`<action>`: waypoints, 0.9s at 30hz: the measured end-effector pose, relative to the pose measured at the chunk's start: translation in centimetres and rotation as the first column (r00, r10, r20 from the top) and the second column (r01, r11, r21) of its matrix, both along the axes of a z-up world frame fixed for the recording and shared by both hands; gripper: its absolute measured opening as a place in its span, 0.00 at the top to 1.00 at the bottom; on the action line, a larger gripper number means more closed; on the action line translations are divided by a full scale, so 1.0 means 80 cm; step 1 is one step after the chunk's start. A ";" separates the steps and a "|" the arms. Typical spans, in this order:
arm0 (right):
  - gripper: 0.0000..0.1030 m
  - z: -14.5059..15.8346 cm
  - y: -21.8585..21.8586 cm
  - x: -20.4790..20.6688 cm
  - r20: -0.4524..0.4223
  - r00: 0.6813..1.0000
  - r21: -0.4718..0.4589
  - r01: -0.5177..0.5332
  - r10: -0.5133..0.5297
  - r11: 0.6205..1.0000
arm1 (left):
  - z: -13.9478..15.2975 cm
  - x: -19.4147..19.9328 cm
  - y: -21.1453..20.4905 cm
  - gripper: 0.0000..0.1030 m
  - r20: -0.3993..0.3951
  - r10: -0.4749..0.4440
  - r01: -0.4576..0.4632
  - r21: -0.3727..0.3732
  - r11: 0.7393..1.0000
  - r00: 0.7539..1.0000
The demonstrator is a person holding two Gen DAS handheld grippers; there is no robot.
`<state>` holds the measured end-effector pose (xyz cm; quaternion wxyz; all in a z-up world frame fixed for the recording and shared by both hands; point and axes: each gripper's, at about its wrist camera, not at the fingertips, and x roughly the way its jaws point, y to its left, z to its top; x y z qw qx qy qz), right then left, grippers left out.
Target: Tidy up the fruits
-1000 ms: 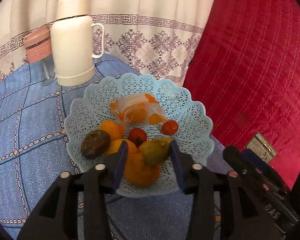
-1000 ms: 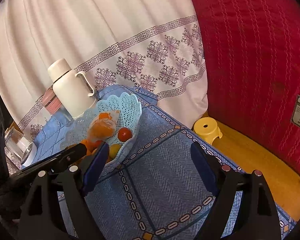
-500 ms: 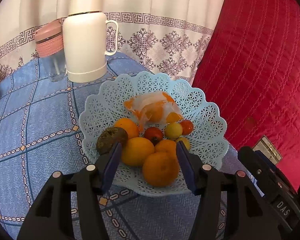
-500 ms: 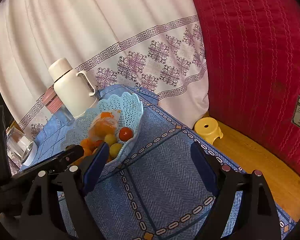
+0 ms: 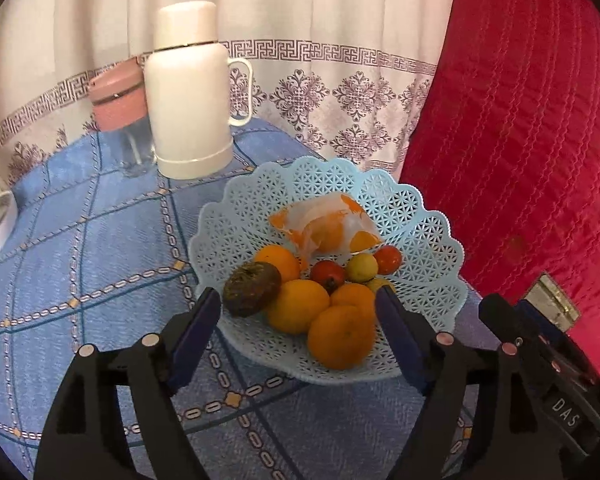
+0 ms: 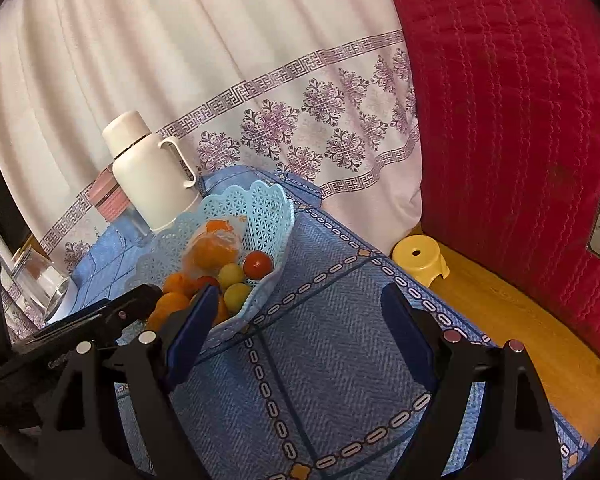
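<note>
My left gripper (image 5: 300, 320) jaws opening wide, nothing pinched; oranges (image 5: 340, 340) sit in basket (image 5: 432, 224) just ahead between jaws. Right gripper (image 6: 296, 332) jaws wide, empty, over table (image 6: 332, 360). Risk: left jaw tip clips basket rim, tips basket, fruit rolls off

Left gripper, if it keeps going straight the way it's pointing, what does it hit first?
Probably the nearest orange at the front of the blue basket. The left gripper, its jaws opening and empty, frames it, though depth is hard to judge.
</note>
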<state>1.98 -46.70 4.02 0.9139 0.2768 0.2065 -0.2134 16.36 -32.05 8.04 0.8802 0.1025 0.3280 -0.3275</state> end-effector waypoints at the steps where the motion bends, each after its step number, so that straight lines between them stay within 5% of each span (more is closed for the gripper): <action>1: 0.16 0.000 0.001 0.001 -0.001 1.000 -0.002 -0.002 0.002 1.000 | 0.001 -0.001 0.001 0.22 0.008 0.003 -0.003 0.004 1.000 1.000; 27: 0.08 0.003 0.019 0.011 -0.006 0.997 -0.056 -0.074 0.074 0.996 | 0.015 -0.033 0.037 0.12 0.182 0.104 -0.118 0.065 0.991 0.978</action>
